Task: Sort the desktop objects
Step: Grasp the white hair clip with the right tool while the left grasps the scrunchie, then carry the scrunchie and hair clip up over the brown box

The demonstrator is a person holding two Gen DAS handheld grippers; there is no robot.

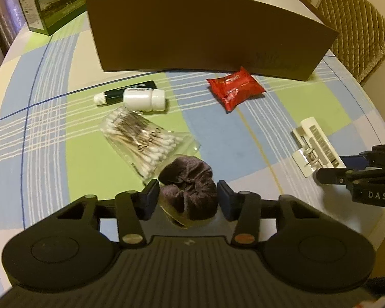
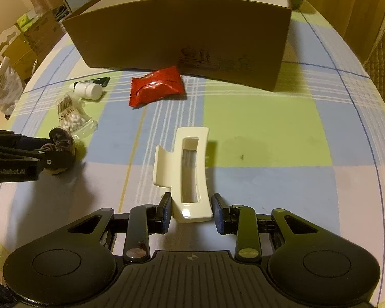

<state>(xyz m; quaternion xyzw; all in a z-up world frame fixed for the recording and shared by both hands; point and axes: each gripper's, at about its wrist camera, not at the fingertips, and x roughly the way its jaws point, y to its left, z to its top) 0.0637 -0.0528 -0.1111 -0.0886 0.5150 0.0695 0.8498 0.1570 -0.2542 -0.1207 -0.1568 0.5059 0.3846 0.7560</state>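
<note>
2 grippers are working at once here, and I am using each on its own item so both can go toward the box together. My left gripper [image 1: 188,197] is narrowing around the dark velvet scrunchie [image 1: 188,188], its blue pads sitting close on either side of the bunched, soft fabric; I judge them just at contact, since the cloth fills the gap between them. My right gripper [image 2: 191,212] is pinched narrow on the near end of the cream hair claw clip [image 2: 186,169], a hard, glossy plastic piece with a long slot down its curved back, and I am taking it by that end because the blunt block there gives the pads flat faces to press on. The clip is lying lengthwise away from me on the bench [image 2: 256,128], whose cloth is a smooth check of green, blue and lilac. Still waiting on it are 4 other things: a crinkly red foil packet [image 1: 234,88], a white plastic bottle [image 1: 145,98] on its side touching a dark tube [image 1: 128,89], and a clear bag of cotton swabs [image 1: 138,138] just beside the scrunchie. The brown cardboard box [image 1: 205,33] is standing behind them all, open at the top, and I am reading it as the likely place for the sorted things.
</note>
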